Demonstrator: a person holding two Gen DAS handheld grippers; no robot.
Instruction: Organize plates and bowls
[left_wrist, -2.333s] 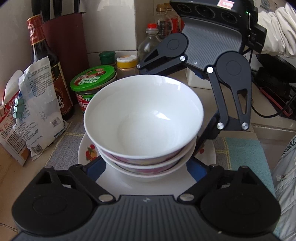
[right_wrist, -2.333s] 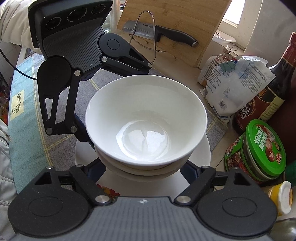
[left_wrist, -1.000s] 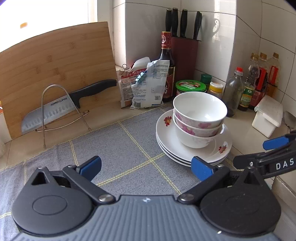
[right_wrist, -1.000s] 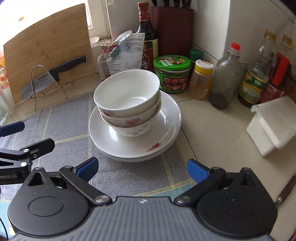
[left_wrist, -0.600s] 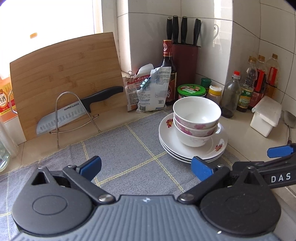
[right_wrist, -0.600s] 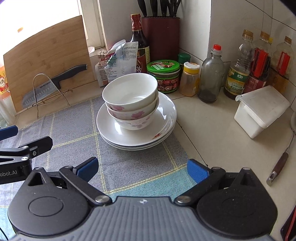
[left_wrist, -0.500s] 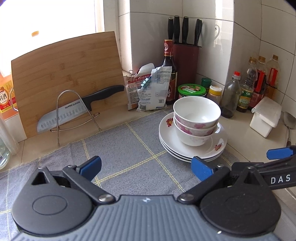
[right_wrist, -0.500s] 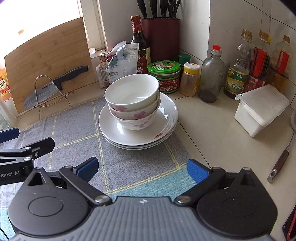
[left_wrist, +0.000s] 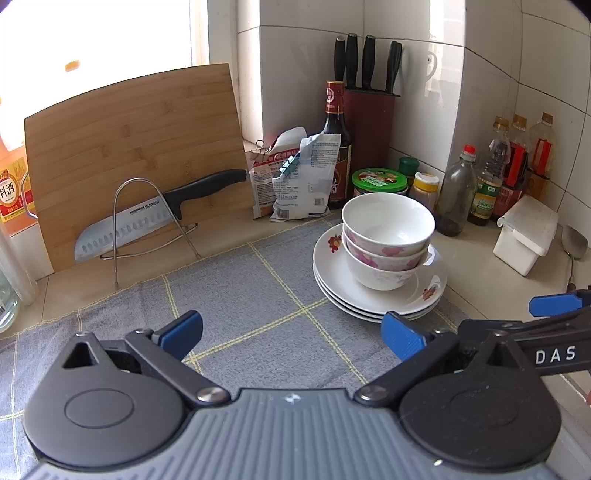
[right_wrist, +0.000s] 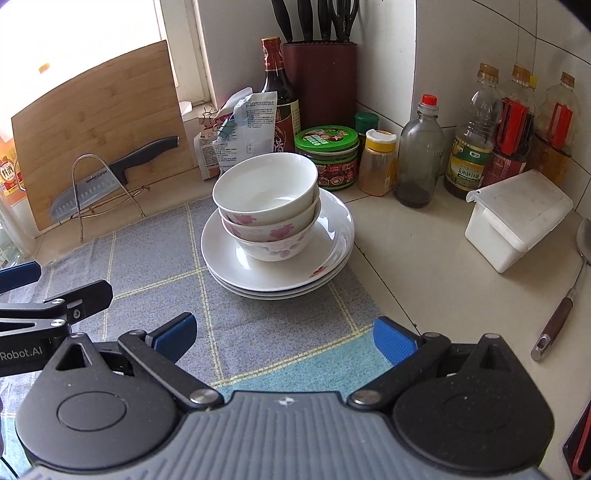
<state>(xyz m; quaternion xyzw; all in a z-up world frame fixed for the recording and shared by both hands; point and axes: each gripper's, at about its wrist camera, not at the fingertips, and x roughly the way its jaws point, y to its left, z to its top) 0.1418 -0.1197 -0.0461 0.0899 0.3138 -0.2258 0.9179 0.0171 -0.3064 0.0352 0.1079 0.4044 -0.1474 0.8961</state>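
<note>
Three white bowls (left_wrist: 388, 236) (right_wrist: 267, 210) with pink flowers are nested on a stack of three white plates (left_wrist: 380, 299) (right_wrist: 280, 277). The stack rests at the right edge of a grey checked cloth (left_wrist: 251, 306) (right_wrist: 155, 258). My left gripper (left_wrist: 291, 332) hovers open over the cloth, well short of the stack. My right gripper (right_wrist: 284, 336) is open too, held back in front of the plates. Neither holds anything. The right gripper's arm (left_wrist: 554, 332) shows at the right of the left wrist view, and the left gripper's arm (right_wrist: 44, 306) at the left of the right wrist view.
Behind the stack stand a green-lidded jar (right_wrist: 327, 155), sauce bottles (right_wrist: 417, 155), a knife block (right_wrist: 321, 74) and clipped bags (left_wrist: 299, 177). A cleaver (left_wrist: 147, 218) on a wire stand leans against a bamboo board (left_wrist: 136, 147). A white box (right_wrist: 517, 218) and a spatula (right_wrist: 561, 310) lie on the right.
Both grippers have drawn back from beside the bowl stack, opened and released it. In the last half second they retreated a little further. The stack stays put.
</note>
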